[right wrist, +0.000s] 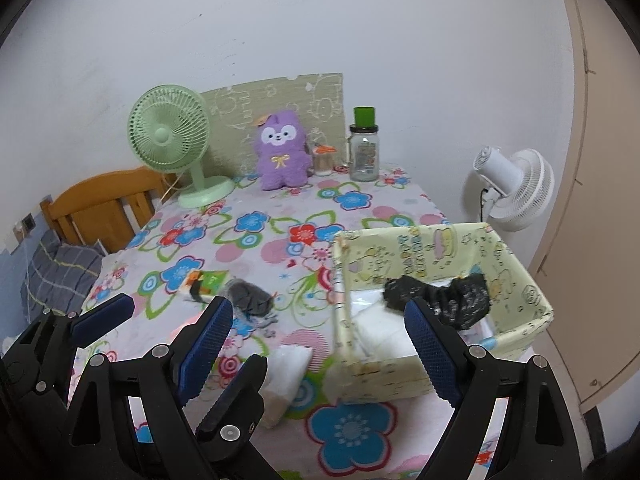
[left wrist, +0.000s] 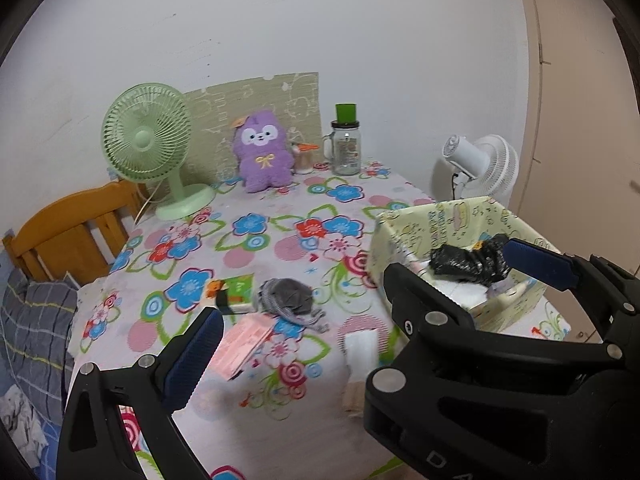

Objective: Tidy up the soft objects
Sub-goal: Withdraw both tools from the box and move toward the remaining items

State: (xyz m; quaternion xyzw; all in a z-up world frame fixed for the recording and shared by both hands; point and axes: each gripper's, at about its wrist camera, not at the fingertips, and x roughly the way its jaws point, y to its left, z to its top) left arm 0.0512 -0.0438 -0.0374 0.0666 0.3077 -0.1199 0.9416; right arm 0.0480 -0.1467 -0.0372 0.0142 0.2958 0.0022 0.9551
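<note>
A pale yellow fabric storage box (left wrist: 404, 236) (right wrist: 516, 280) stands at the table's right side and holds a crumpled black bag (left wrist: 468, 262) (right wrist: 460, 300) and white items. On the floral tablecloth lie rolled grey socks (left wrist: 286, 298) (right wrist: 250, 298), a white packet (left wrist: 362, 350) (right wrist: 290, 364), a pink packet (left wrist: 242, 344) and a green card (left wrist: 236, 290) (right wrist: 206, 282). A purple plush toy (left wrist: 264, 152) (right wrist: 284, 150) sits at the back. My left gripper (left wrist: 360, 288) is open and empty above the table front. My right gripper (right wrist: 320, 336) is open and empty, near the box.
A green desk fan (left wrist: 146, 140) (right wrist: 170, 136) stands at the back left, a glass jar with a green lid (left wrist: 346, 144) (right wrist: 364, 148) at the back right. A white fan (left wrist: 484, 164) (right wrist: 516, 180) is beyond the table. A wooden headboard (left wrist: 68, 232) is left.
</note>
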